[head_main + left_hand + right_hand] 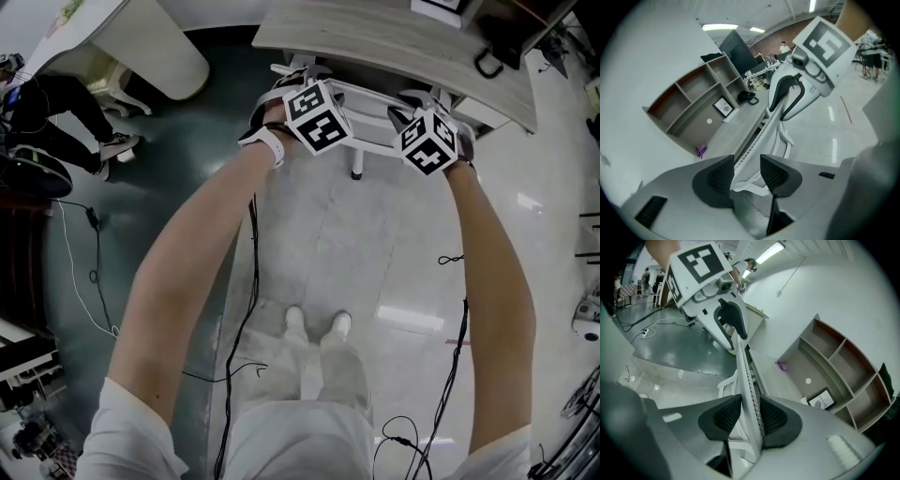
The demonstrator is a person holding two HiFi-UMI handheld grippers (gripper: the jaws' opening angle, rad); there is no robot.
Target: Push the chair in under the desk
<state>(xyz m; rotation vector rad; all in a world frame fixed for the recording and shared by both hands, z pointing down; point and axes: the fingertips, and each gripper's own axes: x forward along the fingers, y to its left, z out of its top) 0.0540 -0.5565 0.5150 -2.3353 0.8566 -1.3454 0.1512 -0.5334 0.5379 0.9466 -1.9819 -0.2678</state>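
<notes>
The white chair (359, 105) stands tucked against the light wooden desk (394, 42), with only its backrest top and a white post showing below the desk edge. My left gripper (292, 82) is shut on the backrest's left end. In the left gripper view the white backrest edge (761, 136) runs between the pads of the left gripper (746, 173). My right gripper (414, 111) holds the right end. The perforated backrest edge (745, 371) is pinched between the ribbed pads of the right gripper (749, 416). Each gripper appears in the other's view, clamped on the same edge.
An open shelf unit (693, 98) stands on the desk with a framed card (723, 107) and a purple item (701, 150). Black cables (248, 309) trail on the floor by my feet (319, 326). A white rounded table (150, 42) and a seated person (56, 112) are at the left.
</notes>
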